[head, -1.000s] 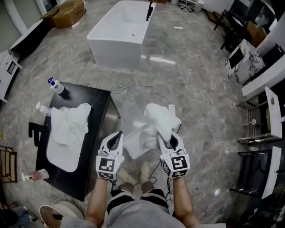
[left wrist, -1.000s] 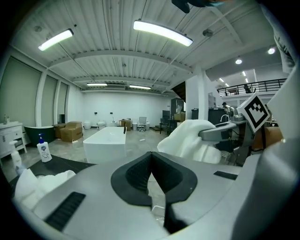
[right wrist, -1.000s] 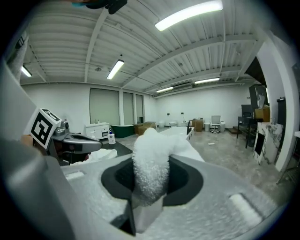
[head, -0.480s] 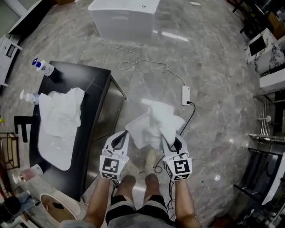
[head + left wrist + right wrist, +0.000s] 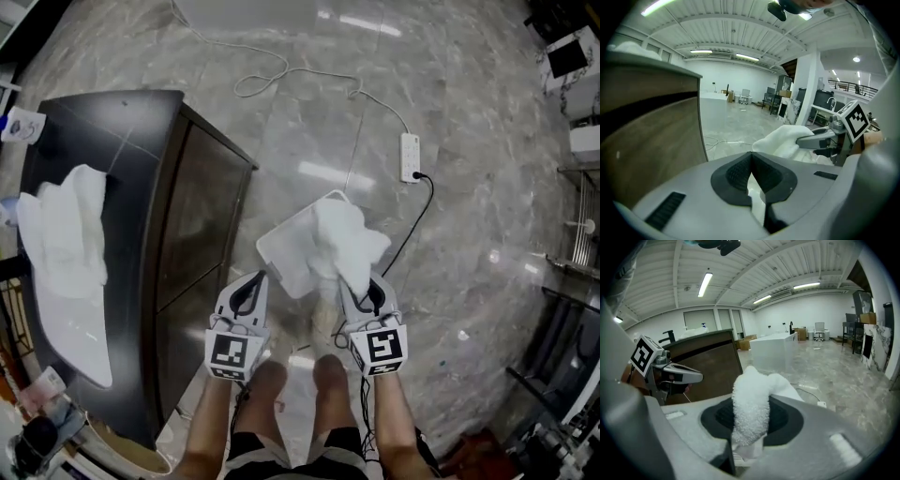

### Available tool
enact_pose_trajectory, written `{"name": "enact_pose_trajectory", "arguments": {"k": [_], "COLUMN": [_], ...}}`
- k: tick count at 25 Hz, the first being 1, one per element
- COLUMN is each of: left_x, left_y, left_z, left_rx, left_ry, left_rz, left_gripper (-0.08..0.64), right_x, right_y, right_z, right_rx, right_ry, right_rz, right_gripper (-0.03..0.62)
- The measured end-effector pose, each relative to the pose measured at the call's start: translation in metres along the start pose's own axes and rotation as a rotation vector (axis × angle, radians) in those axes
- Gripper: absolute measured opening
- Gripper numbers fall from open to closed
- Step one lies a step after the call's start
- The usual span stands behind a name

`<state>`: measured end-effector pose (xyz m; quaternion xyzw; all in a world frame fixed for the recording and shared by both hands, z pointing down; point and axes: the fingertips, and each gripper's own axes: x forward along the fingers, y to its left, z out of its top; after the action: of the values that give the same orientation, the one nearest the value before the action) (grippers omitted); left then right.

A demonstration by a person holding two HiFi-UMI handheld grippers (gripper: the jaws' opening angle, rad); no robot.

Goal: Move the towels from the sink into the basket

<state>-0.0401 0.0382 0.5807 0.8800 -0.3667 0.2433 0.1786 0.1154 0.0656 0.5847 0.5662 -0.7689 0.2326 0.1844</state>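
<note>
**A:** Between the right gripper's (image 5: pixel 356 284) pads, what's that white bunch?

**B:** A white terry towel (image 5: pixel 343 234). The jaws are pinched on a thick fold of it, held slightly apart only by the cloth. The rest spills forward past the tips.

**A:** Why hold it so low?

**B:** The white basket (image 5: pixel 281 255) sits on the floor just ahead of and below both grippers. My guess is that the towel is kept low so it drops inside the basket instead of over the rim. Its loose end already hangs over the basket's right part, though I can't tell whether it's touching.

**A:** And the left gripper (image 5: pixel 254 284)?

**B:** Its pads meet at the tips and it grips nothing. It hovers beside the right one, at the basket's near edge, probably just going along with the right one.

**A:** Is anything left to fetch?

**B:** Yes. A second white towel (image 5: pixel 64 223) lies well off to the left gripper's left. It's draped over the far end of the white sink (image 5: pixel 70 328), which is set in the dark vanity (image 5: pixel 192 216). So the job looks partway done: release this towel, then go back for that one.
</note>
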Motion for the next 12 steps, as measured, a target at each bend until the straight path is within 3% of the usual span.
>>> {"name": "enact_pose_trajectory", "arguments": {"k": [12], "left_x": [0.099], "left_y": [0.019], "left_z": [-0.150], "left_rx": [-0.068], "left_ry": [0.080], "left_rz": [-0.009], "left_gripper": [0.009], "right_x": [0.102], "right_y": [-0.027], "right_z": [-0.187], "right_rx": [0.047], "right_ry": [0.130], "right_rz": [0.017], "right_gripper": [0.123]}}
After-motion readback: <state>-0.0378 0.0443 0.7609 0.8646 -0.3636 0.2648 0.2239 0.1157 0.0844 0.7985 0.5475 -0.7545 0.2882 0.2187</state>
